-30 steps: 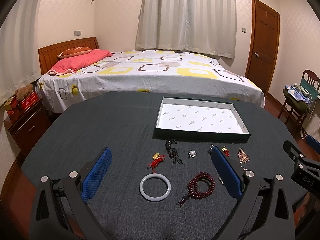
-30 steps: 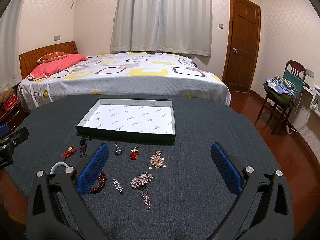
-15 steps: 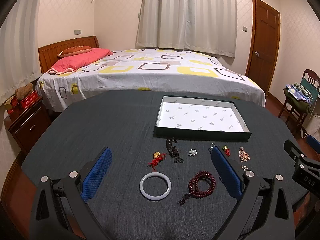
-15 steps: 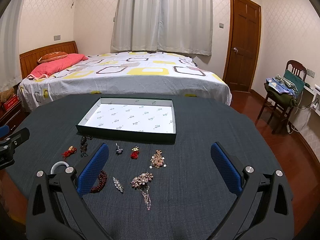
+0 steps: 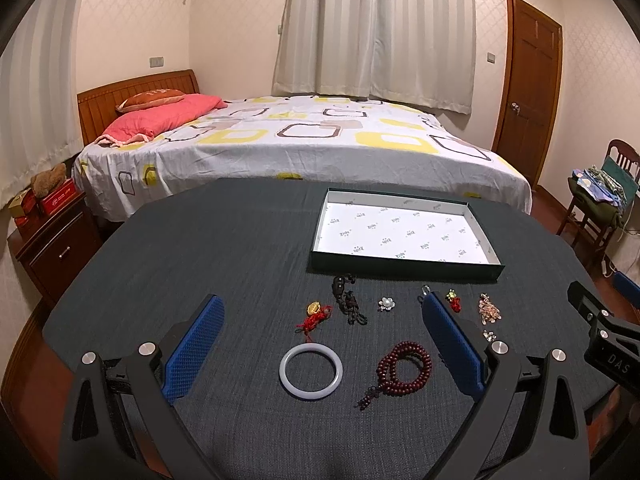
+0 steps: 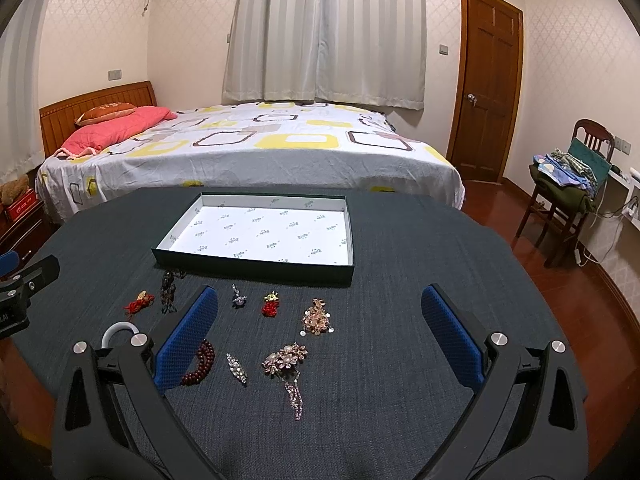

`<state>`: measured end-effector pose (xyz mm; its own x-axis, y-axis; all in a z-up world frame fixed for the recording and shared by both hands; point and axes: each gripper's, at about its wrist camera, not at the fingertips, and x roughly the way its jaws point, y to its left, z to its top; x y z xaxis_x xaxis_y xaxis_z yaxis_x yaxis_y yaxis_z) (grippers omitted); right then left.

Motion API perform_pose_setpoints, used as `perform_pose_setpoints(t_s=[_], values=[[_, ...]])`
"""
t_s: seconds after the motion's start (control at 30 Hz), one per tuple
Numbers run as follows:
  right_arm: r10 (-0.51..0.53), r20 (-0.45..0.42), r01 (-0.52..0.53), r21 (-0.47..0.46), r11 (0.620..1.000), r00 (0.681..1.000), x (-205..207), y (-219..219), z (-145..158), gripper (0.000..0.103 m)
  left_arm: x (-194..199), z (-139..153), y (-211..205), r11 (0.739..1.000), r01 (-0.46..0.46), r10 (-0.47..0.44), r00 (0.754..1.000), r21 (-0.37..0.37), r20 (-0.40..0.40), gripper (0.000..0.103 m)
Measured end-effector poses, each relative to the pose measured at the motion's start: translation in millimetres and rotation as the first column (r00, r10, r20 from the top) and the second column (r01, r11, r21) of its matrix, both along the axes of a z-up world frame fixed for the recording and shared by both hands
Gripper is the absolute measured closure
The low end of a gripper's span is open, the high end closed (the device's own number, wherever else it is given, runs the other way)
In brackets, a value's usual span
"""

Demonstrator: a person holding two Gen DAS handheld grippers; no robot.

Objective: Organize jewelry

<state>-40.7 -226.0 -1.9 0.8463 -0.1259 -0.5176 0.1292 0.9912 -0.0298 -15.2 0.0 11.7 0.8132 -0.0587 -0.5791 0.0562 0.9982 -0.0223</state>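
Dark grey fabric tabletop [image 5: 224, 248] bearing an empty white-lined green tray [image 5: 404, 270]; scattered jewelry, including a white jade bangle [image 5: 311, 365], lies just before it. Both hand-held grippers, left [image 5: 322, 322] and right [image 6: 320, 312], hover spread, holding nothing.

Tray [image 5: 404, 269] behind jewelry row; bangle [image 5: 311, 371] left of beads [image 5: 404, 368].

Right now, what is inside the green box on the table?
The box holds only white printed lining paper; no jewelry is in it yet. Anything beneath the paper is hidden.
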Motion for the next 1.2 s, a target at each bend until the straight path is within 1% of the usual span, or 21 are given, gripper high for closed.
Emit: perform_pose_setpoints(t_s=[0.4, 0.53, 0.63, 0.67, 0.7, 0.77, 0.8, 0.87, 0.93, 0.97, 1.07, 1.2], values=[[0.006, -0.011, -0.006, 0.005, 1.0, 1.0, 4.3, -0.8, -7.7, 0.004, 1.2, -7.9, 2.6, 1.0, 0.0, 0.0, 1.0, -0.001, -0.013, 0.006], [0.009, -0.021, -0.008, 0.01, 1.0, 1.0, 7.7, -1.9, -14.8, 0.004, 8.0, -16.8, 6.4, 1.0, -0.014, 0.013, 0.999, -0.006, -0.033, 0.006], [0.01, -0.04, -0.009, 0.021, 1.0, 0.999, 13.7, -4.3, -27.4, 0.004, 16.4, -32.2, 12.6, 1.0, -0.021, 0.02, 0.997, -0.017, -0.075, 0.006], [0.011, -0.052, -0.01, 0.029, 1.0, 0.999, 16.5, -5.4, -33.4, 0.004, 22.2, -45.1, 14.7, 1.0, -0.022, 0.019, 0.994, -0.021, -0.112, 0.006], [0.015, -0.067, -0.013, 0.039, 0.999, 0.998, 19.8, -6.3, -40.2, 0.004, 24.6, -50.9, 15.5, 0.999, -0.024, 0.021, 0.991, -0.023, -0.129, 0.006], [0.024, -0.093, -0.019, 0.054, 0.998, 0.995, 25.0, -8.6, -52.7, 0.004, 33.2, -73.4, 19.7, 0.999, -0.03, 0.021, 0.981, -0.044, -0.191, 0.007], [0.027, -0.108, -0.02, 0.061, 0.998, 0.994, 28.1, -9.7, -59.2, 0.004, 34.4, -78.6, 21.1, 0.998, -0.03, 0.019, 0.978, -0.049, -0.207, 0.007], [0.031, -0.147, -0.021, 0.075, 0.997, 0.989, 35.4, -11.3, -75.4, 0.004, 41.3, -98.0, 24.0, 0.998, -0.03, 0.014, 0.968, -0.059, -0.251, 0.007], [0.042, -0.179, -0.026, 0.09, 0.996, 0.983, 42.0, -13.0, -90.4, 0.004, 46.4, -105.7, 25.6, 0.998, -0.03, 0.014, 0.963, -0.056, -0.27, 0.007], [0.043, -0.19, -0.025, 0.094, 0.995, 0.981, 44.6, -12.9, -96.0, 0.004, 50.1, -114.5, 27.2, 0.998, -0.031, 0.013, 0.959, -0.058, -0.283, 0.007], [0.052, -0.226, -0.027, 0.111, 0.993, 0.973, 51.7, -13.3, -112.9, 0.004, 55.9, -123.6, 30.2, 0.997, -0.031, 0.007, 0.951, -0.073, -0.309, 0.007], [0.062, -0.252, -0.03, 0.125, 0.992, 0.966, 56.5, -13.2, -123.7, 0.005, 60.8, -134.3, 28.8, 0.997, -0.021, -0.005, 0.949, -0.08, -0.315, 0.007]])
